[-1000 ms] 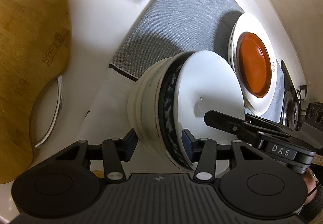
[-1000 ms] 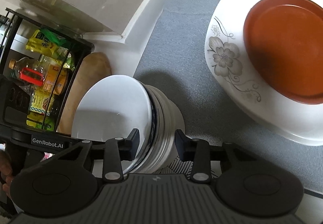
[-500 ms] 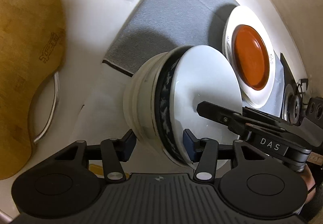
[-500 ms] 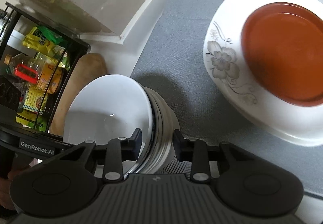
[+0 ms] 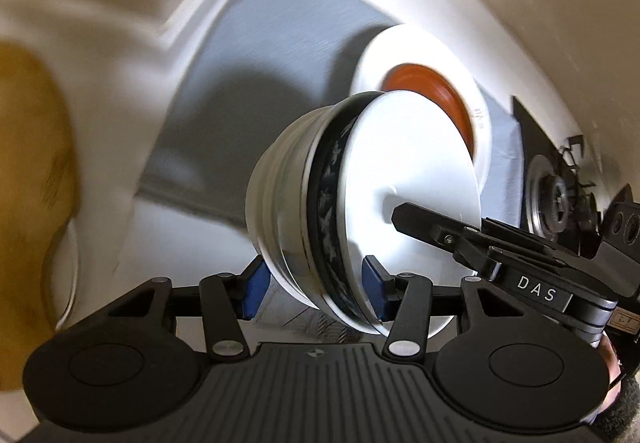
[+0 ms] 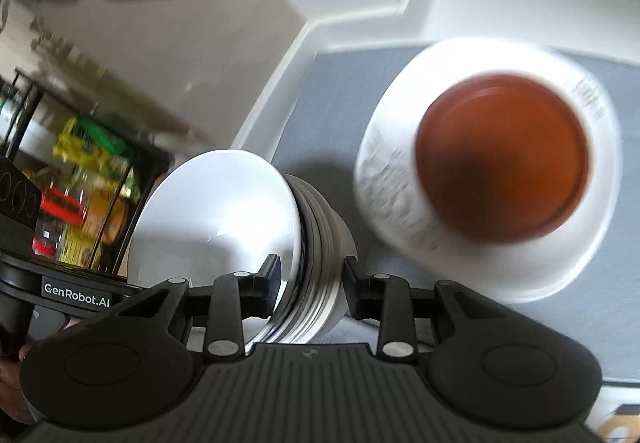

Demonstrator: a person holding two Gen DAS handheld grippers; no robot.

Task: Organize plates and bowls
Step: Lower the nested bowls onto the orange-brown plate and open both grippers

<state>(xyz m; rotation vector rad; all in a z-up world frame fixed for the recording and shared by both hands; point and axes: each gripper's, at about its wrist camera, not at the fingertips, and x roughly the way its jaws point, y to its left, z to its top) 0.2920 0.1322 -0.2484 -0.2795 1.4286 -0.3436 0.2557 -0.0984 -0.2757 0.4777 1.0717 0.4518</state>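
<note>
A stack of nested bowls, white with one dark blue patterned bowl, is held between both grippers above the counter. My left gripper is shut on one side of the stack. My right gripper is shut on the opposite side of the stack; it also shows in the left wrist view. Beyond the stack, a white flowered plate with an orange plate on it lies on a grey mat.
A wooden cutting board lies left on the white counter. A black rack with packets and bottles stands at the left of the right wrist view. A gas burner is at the right. White walls enclose the mat's far corner.
Both grippers have lifted the bowl stack up off the counter and carried it toward the plates; the views are now blurred and show the mat and plates from higher up.
</note>
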